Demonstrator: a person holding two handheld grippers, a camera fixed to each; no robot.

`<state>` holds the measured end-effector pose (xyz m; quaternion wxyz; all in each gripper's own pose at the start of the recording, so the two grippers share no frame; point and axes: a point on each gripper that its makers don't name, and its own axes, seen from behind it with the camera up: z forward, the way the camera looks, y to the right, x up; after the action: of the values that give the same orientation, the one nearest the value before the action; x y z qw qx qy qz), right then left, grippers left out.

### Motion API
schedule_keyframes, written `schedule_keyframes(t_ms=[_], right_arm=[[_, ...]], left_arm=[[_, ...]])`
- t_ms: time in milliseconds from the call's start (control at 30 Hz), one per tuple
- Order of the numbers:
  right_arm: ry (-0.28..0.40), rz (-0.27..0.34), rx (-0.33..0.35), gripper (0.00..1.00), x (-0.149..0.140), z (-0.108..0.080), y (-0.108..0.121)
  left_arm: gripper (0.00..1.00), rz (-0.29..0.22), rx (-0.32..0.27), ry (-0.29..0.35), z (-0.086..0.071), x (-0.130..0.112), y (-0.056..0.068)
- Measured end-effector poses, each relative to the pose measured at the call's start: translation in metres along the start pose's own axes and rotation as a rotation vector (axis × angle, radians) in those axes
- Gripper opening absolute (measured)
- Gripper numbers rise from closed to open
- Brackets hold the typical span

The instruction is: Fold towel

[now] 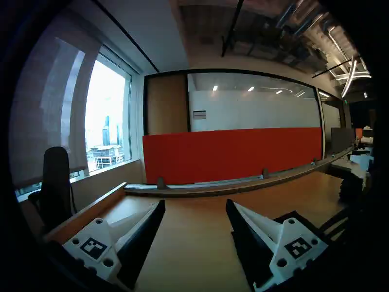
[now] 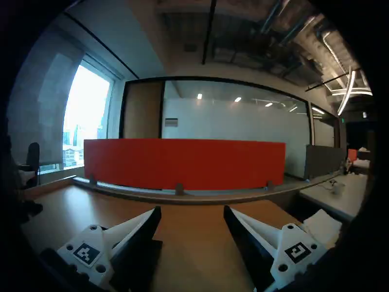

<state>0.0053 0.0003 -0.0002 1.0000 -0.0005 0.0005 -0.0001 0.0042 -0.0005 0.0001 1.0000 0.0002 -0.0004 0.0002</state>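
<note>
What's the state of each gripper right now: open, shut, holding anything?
Left gripper: open, holding nothing, above the wooden desk.
Right gripper: open, holding nothing.

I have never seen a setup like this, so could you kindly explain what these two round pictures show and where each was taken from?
There is no robot here: a person holds a tool in each hand, each with two fingers for pinching. A camera rides on each tool and looks forward along its fingers. The left gripper view shows the left gripper, the right gripper view the right gripper; both stand open and hold nothing. Beneath them lies a wooden desk, with a red divider behind and a window to one side. At the right edge of the right gripper view lies something white, perhaps the towel; I cannot tell.
</note>
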Motion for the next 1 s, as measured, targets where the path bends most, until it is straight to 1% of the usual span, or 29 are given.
schedule_keyframes(t_ms=[167, 267, 467, 667, 767, 867, 1000], right_arm=[[0.005, 0.004, -0.004, 0.99, 0.025, -0.001, 0.001], [-0.008, 0.005, 0.003, 0.99, 0.029, 0.0, 0.0], [-0.051, -0.021, 0.037, 0.99, 0.036, 0.0, -0.007], [-0.087, -0.051, 0.094, 0.99, 0.045, 0.002, -0.016], [-0.104, -0.069, 0.12, 0.99, 0.045, 0.003, -0.02], [-0.13, -0.091, 0.161, 0.99, 0.042, 0.002, -0.027], [-0.17, -0.135, 0.228, 0.99, 0.035, -0.002, -0.038]], left_arm=[[0.92, 0.002, -0.001, -0.009, 0.0, 0.019, -0.001], [0.92, 0.007, -0.005, -0.022, 0.001, 0.023, 0.0], [0.92, 0.023, -0.034, -0.067, 0.001, 0.025, 0.007], [0.92, 0.04, -0.086, -0.104, 0.001, 0.03, 0.014], [0.92, 0.051, -0.113, -0.122, 0.001, 0.032, 0.017], [0.92, 0.062, -0.152, -0.143, 0.001, 0.03, 0.023], [0.92, 0.081, -0.212, -0.183, -0.001, 0.022, 0.033]])
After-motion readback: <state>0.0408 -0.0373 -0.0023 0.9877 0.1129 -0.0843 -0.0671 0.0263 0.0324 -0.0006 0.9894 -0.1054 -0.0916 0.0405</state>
